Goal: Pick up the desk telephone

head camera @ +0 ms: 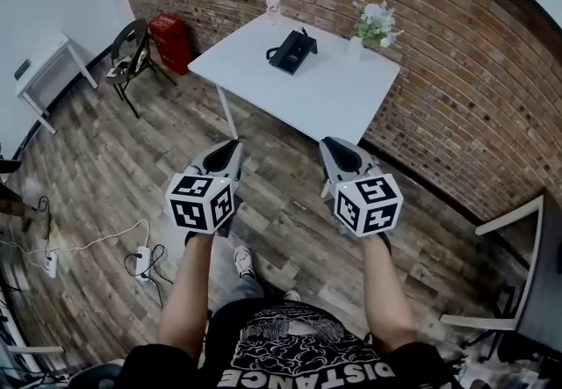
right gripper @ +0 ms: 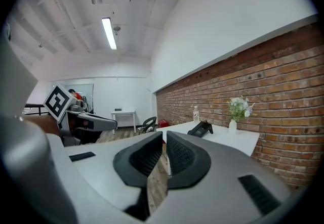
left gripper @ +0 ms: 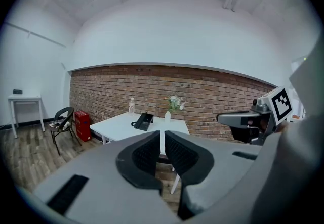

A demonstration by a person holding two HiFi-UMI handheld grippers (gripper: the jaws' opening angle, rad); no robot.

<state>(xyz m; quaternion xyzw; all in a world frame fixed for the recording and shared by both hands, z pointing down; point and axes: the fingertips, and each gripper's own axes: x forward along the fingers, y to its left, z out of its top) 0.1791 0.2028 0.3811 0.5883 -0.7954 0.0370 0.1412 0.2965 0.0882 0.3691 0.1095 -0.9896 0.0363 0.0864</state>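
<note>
The approach is the step in hand. The phone [head camera: 292, 52] sits on the counter [head camera: 338, 102] by the brick wall [head camera: 457, 71]. Well apart from it, the left hand-held gripper [head camera: 232, 147] and right hand-held gripper [head camera: 332, 145] are held over the floor [head camera: 114, 168], jaws together, empty. Next, I judge: walk closer, open one gripper, close on the phone. The only readable writing is "DISTANCE" on the shirt [head camera: 303, 350].
</note>
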